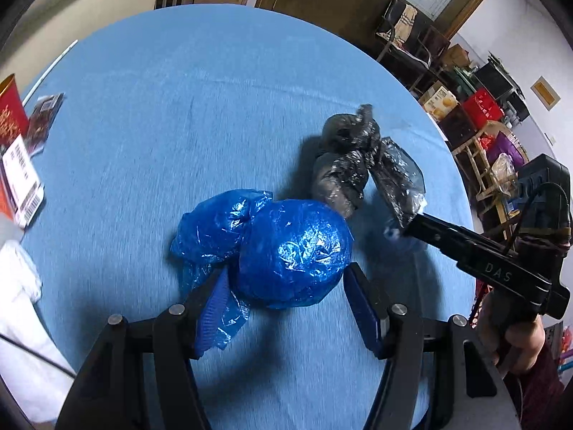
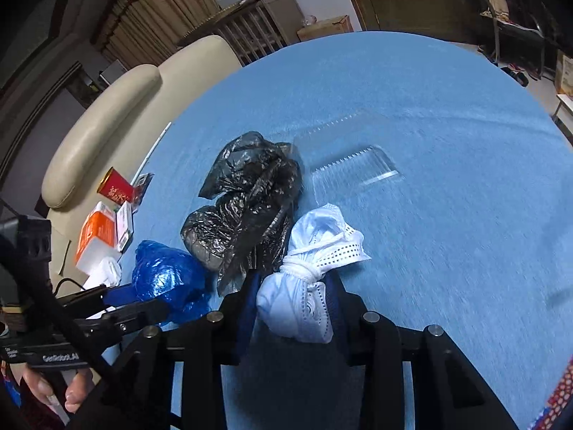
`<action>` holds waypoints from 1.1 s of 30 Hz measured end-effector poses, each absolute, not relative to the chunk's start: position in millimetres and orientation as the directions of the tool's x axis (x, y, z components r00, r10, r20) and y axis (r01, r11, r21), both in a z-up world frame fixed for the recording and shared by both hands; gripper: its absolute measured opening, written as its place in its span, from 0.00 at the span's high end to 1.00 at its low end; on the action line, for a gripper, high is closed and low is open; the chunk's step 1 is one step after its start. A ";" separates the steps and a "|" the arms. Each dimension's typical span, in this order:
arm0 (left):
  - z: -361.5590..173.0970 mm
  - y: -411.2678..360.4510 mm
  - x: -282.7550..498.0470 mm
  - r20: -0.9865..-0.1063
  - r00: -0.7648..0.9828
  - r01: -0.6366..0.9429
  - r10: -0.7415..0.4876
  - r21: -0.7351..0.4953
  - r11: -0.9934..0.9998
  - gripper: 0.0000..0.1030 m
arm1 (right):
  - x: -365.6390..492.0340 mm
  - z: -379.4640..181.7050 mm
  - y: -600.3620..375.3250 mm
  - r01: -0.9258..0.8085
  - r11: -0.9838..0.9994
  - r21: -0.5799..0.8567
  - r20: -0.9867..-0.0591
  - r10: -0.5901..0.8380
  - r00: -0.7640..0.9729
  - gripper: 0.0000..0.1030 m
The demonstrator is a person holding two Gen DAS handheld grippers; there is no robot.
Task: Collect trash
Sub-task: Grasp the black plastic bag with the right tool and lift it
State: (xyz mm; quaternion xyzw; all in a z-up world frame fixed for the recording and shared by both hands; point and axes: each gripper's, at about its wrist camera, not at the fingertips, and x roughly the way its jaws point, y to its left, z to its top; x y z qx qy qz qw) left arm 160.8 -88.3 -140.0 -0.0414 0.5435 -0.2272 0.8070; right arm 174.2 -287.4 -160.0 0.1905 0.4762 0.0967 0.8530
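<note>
A knotted blue plastic bag sits between the fingers of my left gripper, which is shut on it; it also shows in the right wrist view. A knotted black plastic bag lies just behind it on the blue table; it also shows in the right wrist view. My right gripper is shut on a bundle of white face masks beside the black bag. In the left wrist view the right gripper comes in from the right, its tips at the black bag's edge.
A clear plastic tray lies behind the masks. At the table's left edge are a red can, an orange and white box, white tissue and a white stick. A beige sofa stands beyond.
</note>
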 end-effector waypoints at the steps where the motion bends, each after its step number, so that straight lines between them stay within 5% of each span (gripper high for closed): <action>1: -138.8 -87.8 159.3 -0.857 0.307 0.322 -0.413 -0.314 0.893 0.36 | 170.8 -160.1 -287.9 0.017 0.910 0.415 -0.777 0.344 0.528 0.62; 11: -126.3 -77.9 139.6 -0.846 0.323 0.311 -0.423 -0.327 0.892 0.36 | 139.3 -164.0 -303.2 0.051 0.925 0.377 -0.805 0.300 0.511 0.60; 15: -114.5 -76.6 144.1 -0.826 0.345 0.285 -0.446 -0.361 0.888 0.36 | 134.0 -167.8 -313.1 0.096 0.911 0.401 -0.811 0.304 0.500 0.38; 29: -140.3 -103.5 178.3 -0.846 0.343 0.161 -0.409 -0.376 0.912 0.32 | 145.7 -109.7 -324.3 0.054 0.877 0.478 -0.706 0.347 0.617 0.37; 33: -141.7 -94.1 174.1 -0.843 0.348 0.176 -0.409 -0.370 0.912 0.41 | 167.9 -112.1 -309.9 0.046 0.858 0.511 -0.708 0.390 0.589 0.37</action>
